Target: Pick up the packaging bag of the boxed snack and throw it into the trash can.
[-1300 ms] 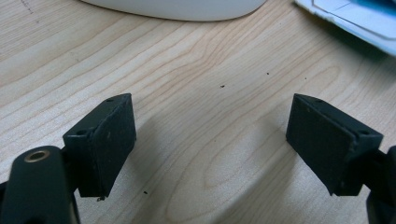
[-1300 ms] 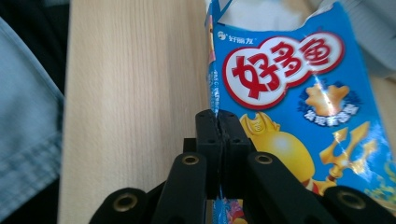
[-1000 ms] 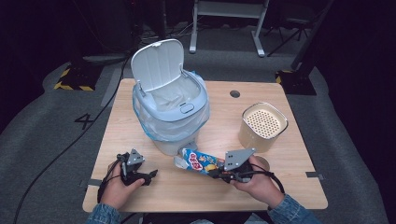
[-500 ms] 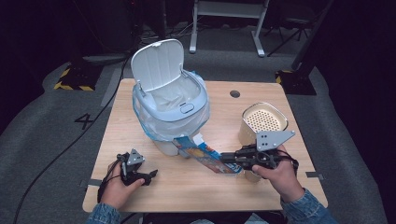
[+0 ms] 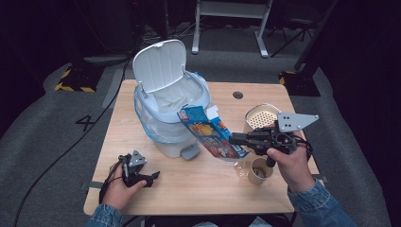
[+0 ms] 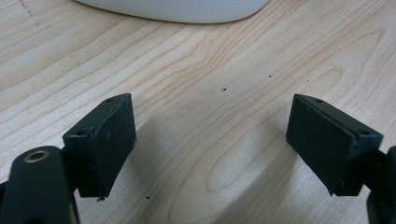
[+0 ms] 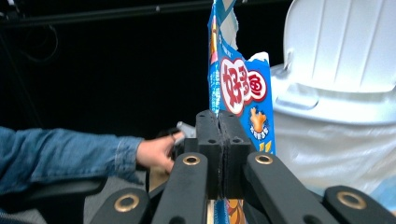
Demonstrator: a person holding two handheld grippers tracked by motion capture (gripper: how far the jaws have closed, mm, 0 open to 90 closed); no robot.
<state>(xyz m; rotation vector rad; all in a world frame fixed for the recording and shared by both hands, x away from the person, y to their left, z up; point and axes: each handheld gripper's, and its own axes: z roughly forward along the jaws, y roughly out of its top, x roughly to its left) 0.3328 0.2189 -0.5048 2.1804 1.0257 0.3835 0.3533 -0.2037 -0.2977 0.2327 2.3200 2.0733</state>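
Observation:
A flattened blue snack box (image 5: 210, 131) hangs in the air beside the rim of the white bin (image 5: 165, 118), whose lid stands open. My right gripper (image 5: 232, 139) is shut on the box's lower end and holds it tilted toward the bin. In the right gripper view the box (image 7: 240, 100) rises from between the closed jaws, with the bin (image 7: 336, 93) behind it. My left gripper (image 5: 153, 177) rests on the wooden table (image 5: 198, 189) near the front left, open. In the left gripper view its gripper (image 6: 210, 144) has bare wood between the pads.
A round perforated container (image 5: 262, 118) stands at the right of the table. A paper cup (image 5: 260, 171) and a small clear cup (image 5: 241, 169) sit under my right hand. A round hole (image 5: 238, 95) is in the tabletop at the back. The bin's base (image 6: 173, 7) lies just ahead of the left gripper.
My right gripper has lifted the snack box off the table and carried it up and back toward the bin's rim. The left gripper has stayed where it was.

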